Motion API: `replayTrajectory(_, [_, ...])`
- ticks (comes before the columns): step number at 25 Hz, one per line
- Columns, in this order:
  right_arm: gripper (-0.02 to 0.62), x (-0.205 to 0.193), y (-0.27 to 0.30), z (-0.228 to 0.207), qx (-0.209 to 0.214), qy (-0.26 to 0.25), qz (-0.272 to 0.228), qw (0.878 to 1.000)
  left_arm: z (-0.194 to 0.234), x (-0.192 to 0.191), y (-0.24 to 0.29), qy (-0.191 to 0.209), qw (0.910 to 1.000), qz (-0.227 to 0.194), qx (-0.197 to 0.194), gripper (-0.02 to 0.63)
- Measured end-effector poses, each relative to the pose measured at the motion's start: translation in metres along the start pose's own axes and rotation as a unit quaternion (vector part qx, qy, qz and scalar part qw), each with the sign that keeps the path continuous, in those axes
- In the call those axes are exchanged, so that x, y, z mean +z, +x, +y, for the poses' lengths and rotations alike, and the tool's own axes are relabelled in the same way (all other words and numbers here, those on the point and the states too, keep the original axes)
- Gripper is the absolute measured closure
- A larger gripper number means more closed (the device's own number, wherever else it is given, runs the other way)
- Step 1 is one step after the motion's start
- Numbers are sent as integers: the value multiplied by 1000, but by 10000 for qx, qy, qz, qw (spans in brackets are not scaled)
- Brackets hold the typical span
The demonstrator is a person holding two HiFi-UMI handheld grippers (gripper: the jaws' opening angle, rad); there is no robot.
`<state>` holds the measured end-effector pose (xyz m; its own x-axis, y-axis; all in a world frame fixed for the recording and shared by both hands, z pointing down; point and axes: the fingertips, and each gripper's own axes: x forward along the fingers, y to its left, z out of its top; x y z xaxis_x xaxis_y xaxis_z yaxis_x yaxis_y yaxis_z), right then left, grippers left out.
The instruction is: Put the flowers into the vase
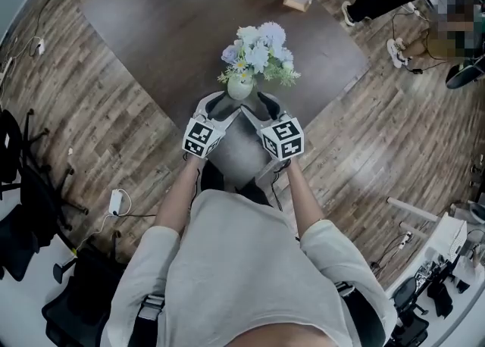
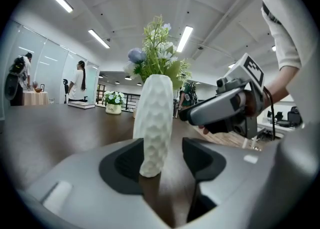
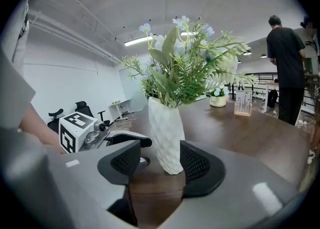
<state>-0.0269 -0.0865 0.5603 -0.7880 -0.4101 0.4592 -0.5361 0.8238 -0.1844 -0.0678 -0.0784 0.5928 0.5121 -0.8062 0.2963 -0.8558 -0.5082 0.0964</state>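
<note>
Flowers already in: the bunch of pale blue and white blooms with green fern sprigs (image 1: 258,54) stood in the white, dimple-textured narrow vase (image 1: 239,86). The vase was upright on the dark brown wooden table (image 1: 136,27), toward the corner nearest the person. Judged: insertion done, with only tidying or backing away left. Left gripper (image 2: 161,160): jaws spread, vase between them, against one pad with a gap at the other. Right gripper (image 3: 159,165): likewise spread round the vase foot, not clamped.

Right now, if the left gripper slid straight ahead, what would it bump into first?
The white vase. It stands between the left gripper's open jaws, with the flowers in it, so the gripper would probably touch it almost at once.
</note>
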Motion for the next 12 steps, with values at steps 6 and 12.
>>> replayTrajectory(6, [441, -7, -19, 3, 76, -51, 10, 10000, -17, 3, -12, 56, 9999, 21, 87, 473])
replayTrajectory(12, [579, -4, -40, 4, 193, 71, -183, 9996, -35, 25, -24, 114, 9995, -156, 247, 580])
